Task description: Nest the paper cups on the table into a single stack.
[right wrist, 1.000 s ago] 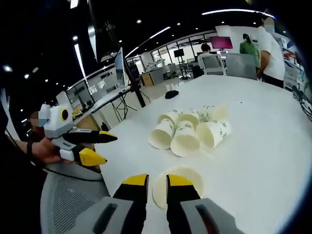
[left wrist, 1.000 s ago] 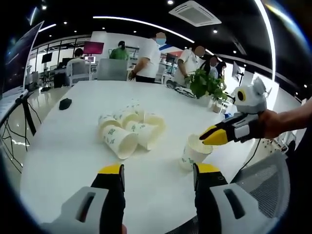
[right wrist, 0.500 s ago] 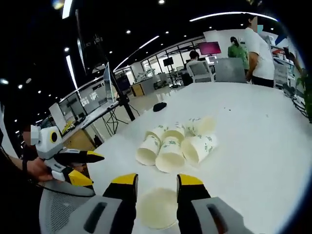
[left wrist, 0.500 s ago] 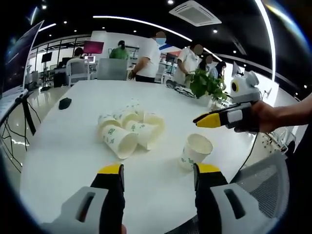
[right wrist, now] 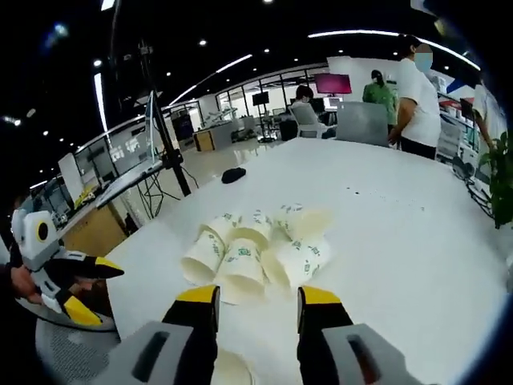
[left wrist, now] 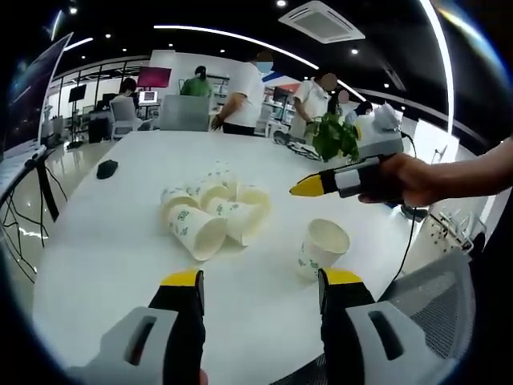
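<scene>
Nothing looks nested yet: one upright cup [left wrist: 319, 248] stands at 4 o'clock of the toppled pile [left wrist: 210, 211] (five or so), while the left gripper [left wrist: 260, 290] and right gripper [right wrist: 256, 301] both gape wide, holding nothing.

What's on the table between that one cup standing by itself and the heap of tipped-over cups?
Nothing: in the left gripper view, bare white table separates the upright cup from the pile of cups.

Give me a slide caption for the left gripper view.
Right gripper hovering above an upright paper cup, beside a pile of tipped cups.
</scene>
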A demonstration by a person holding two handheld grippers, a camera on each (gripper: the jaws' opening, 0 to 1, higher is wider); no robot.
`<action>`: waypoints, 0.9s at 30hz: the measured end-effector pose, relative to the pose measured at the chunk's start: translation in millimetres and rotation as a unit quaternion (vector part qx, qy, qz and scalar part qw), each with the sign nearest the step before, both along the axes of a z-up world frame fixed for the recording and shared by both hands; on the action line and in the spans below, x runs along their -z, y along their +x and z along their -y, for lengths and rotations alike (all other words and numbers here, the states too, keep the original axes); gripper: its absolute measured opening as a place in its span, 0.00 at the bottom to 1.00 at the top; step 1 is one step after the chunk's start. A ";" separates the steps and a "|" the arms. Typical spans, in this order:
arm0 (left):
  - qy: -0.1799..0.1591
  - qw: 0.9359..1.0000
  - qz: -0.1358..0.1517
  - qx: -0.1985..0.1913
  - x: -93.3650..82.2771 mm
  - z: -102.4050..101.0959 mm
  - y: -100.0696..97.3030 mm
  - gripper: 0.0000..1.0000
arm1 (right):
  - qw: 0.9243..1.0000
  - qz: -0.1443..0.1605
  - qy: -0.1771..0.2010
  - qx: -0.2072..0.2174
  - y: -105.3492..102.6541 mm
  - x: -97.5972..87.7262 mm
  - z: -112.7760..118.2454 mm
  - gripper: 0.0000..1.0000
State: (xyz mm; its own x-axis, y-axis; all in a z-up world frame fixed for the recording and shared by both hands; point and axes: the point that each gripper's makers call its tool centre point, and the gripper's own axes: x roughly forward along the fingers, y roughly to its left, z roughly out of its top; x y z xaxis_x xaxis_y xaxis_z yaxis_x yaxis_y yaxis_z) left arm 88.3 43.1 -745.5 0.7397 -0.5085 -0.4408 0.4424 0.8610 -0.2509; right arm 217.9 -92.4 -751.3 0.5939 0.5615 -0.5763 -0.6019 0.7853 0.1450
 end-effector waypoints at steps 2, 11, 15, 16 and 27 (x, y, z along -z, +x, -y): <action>0.000 1.000 0.000 0.000 0.5 -0.3 0.3 0.57 | 1.000 0.000 -0.022 0.003 7.9 5.1 1.9 0.35; 0.000 1.000 -0.003 -0.002 2.7 -2.0 1.4 0.57 | 0.998 0.001 -0.055 -0.006 28.3 25.5 -6.1 0.31; 0.000 1.000 -0.005 -0.003 3.1 -1.9 1.0 0.57 | 0.998 -0.006 -0.062 0.002 34.0 31.0 -6.2 0.29; 0.000 1.000 -0.005 -0.003 3.0 -1.8 0.9 0.57 | 0.998 -0.008 -0.066 0.003 34.3 31.8 -6.3 0.28; -0.001 1.000 -0.012 -0.002 5.0 -1.1 0.3 0.57 | 0.996 -0.008 -0.092 0.012 45.7 43.8 -6.4 0.17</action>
